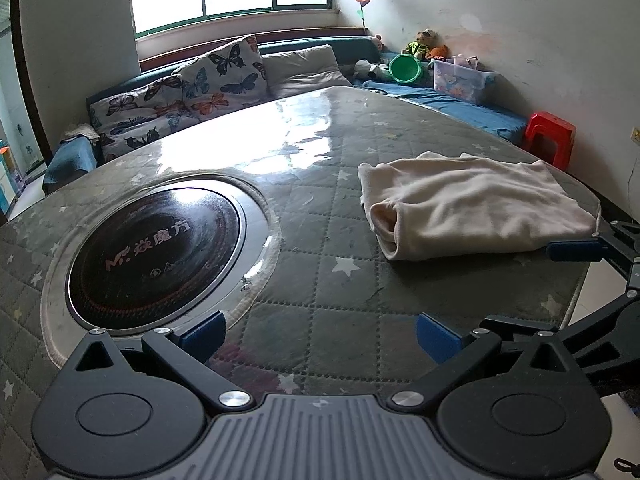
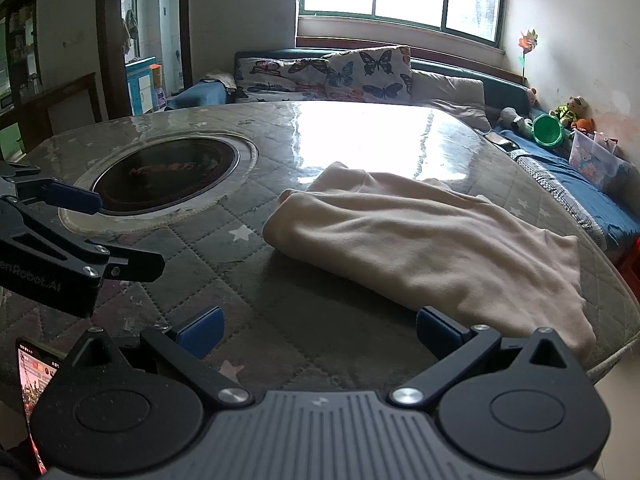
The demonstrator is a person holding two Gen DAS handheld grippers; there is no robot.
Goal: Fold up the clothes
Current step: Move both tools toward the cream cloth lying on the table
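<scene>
While the cream garment (image 2: 436, 240) lies already folded into a thick bundle near the right edge of the worktop (image 1: 320, 280), both tools hang over the near part of the worktop and hold nothing. The left tool (image 1: 320, 336) has its blue pads spread wide, with only the quilted cover between them. The right tool (image 2: 320, 332) is spread just as wide; its right pad (image 2: 434, 330) sits just beside the near hem of the garment, and I cannot tell whether it touches the cloth.

In my judgement the folding is far along: the cloth is doubled over, with a rounded fold at its left end and a looser, wavy edge toward the near right corner of the worktop. The next move probably calls for one more fold or a smoothing. For that, a tool should come down to the loose edge, pinch every layer together and carry it across without dragging the bundle off the edge.

The garment looks soft, fleecy and quite thick, with gentle wrinkles. A glossy clear sheet seems to cover the grey quilted cloth with pale stars, so the bundle may slide easily. A round black cooker plate (image 1: 154, 250) is set into the worktop, well apart from the garment on the left
</scene>
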